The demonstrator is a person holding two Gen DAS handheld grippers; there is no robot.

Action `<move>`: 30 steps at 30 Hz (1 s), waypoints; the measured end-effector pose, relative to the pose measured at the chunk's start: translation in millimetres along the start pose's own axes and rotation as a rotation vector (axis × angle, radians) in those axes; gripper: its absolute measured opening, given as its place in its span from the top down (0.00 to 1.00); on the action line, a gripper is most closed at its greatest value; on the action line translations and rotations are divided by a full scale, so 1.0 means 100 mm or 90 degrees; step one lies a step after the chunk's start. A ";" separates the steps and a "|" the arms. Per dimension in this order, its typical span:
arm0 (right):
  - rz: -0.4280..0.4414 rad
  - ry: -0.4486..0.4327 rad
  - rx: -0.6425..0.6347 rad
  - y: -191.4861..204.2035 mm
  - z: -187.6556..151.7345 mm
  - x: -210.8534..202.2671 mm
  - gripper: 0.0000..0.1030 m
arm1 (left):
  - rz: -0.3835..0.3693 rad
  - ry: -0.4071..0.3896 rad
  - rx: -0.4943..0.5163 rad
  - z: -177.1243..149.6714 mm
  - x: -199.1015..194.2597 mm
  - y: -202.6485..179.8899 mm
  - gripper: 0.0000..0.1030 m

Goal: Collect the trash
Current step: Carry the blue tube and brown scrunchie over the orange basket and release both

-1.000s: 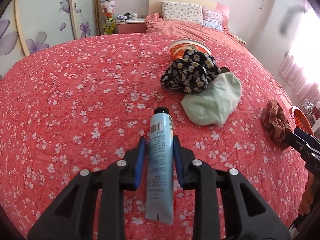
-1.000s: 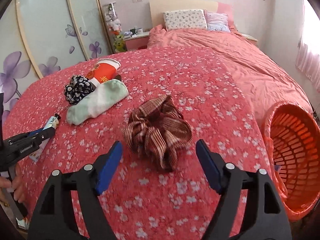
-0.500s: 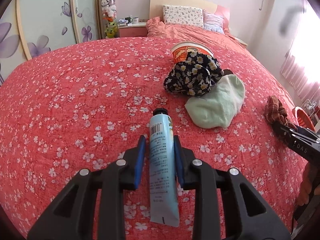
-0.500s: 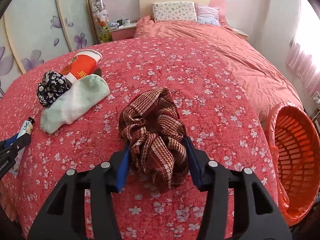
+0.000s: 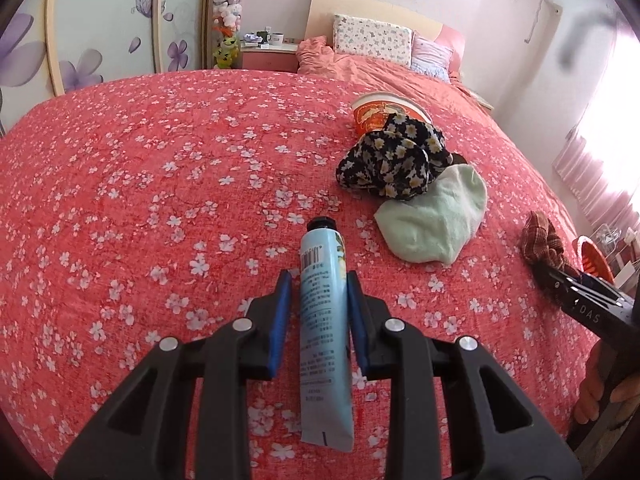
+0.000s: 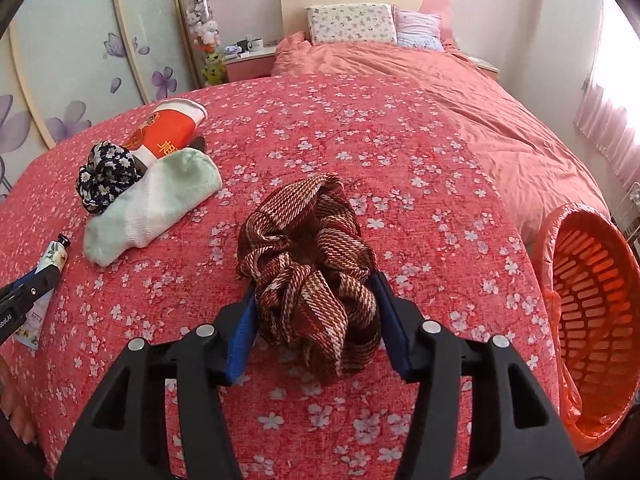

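- The left gripper [image 5: 316, 312] squeezes a light blue tube [image 5: 324, 320] between its blue pads. The tube has a black cap that points toward the head of the bed.
- The right gripper [image 6: 316, 312] has just been closing, and now its blue pads press on both sides of a brown checked scrunchie [image 6: 308, 256].
- Both things are down at the foot end of the bed [image 6: 400, 152], which has a red cover with small white flowers.
- A pale green sock [image 6: 148, 208] lies on the cover between the two grippers.
- A black scrunchie with white flowers [image 6: 106, 176] touches the sock on its far side.
- A red and white paper cup [image 6: 168, 136] lies on its side just behind them.
- An orange basket [image 6: 592, 312] with an orange bag in it sits just past the right edge of the bed, near the right gripper.
- Two pillows [image 6: 352, 24] lie at the head of the bed.
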State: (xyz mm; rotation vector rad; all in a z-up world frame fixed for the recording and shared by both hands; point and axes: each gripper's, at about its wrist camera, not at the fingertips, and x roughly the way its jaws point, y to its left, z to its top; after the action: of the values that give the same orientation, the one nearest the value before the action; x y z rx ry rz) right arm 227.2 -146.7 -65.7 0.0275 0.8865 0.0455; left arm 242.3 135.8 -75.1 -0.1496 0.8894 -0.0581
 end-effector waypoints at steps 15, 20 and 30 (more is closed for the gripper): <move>0.026 -0.010 0.023 -0.15 0.01 -0.10 0.76 | 0.052 0.007 0.048 0.07 0.02 -0.12 0.79; 0.034 -0.033 0.038 -0.24 0.00 -0.26 0.77 | 0.045 -0.006 0.039 0.07 -0.09 -0.07 0.79; 0.052 -0.084 0.039 -0.27 0.04 -0.62 0.77 | 0.016 -0.052 0.049 0.17 -0.51 -0.29 0.79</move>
State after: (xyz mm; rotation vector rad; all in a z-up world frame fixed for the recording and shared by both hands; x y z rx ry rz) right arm 191.9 -177.0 -15.9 0.1222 0.7546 0.0922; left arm 224.0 115.2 -20.4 -0.0678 0.8068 -0.0622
